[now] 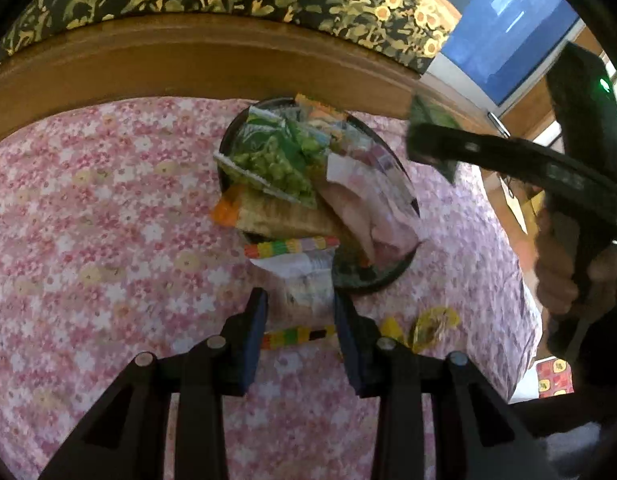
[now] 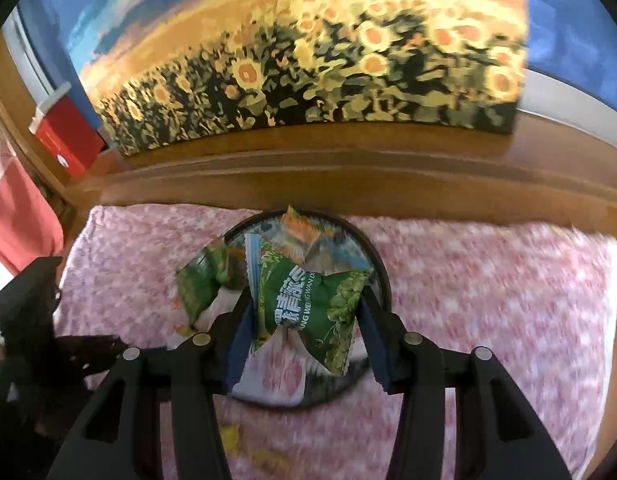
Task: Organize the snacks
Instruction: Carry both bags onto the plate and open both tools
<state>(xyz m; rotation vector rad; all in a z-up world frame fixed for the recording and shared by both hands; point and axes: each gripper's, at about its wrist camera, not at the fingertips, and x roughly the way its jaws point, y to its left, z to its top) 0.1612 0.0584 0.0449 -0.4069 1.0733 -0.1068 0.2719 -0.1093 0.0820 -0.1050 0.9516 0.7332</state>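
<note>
A dark round tray [image 1: 404, 184] on the pink floral cloth holds several snack packets, among them a green pea packet [image 1: 276, 164]. My left gripper [image 1: 300, 316] is shut on a clear packet with rainbow-striped ends [image 1: 304, 276], lying at the tray's near edge. My right gripper [image 2: 304, 308] is shut on a green pea packet [image 2: 308, 304] and holds it above the tray [image 2: 382, 272]; it also shows in the left wrist view [image 1: 428, 140], high at the tray's right. Another green packet [image 2: 202, 284] hangs over the tray's left rim.
A yellow-wrapped candy [image 1: 432, 328] lies on the cloth right of my left gripper. A wooden headboard ledge [image 1: 188, 64] with a sunflower painting [image 2: 308, 68] runs behind the tray. A red box [image 2: 64, 140] stands at the far left.
</note>
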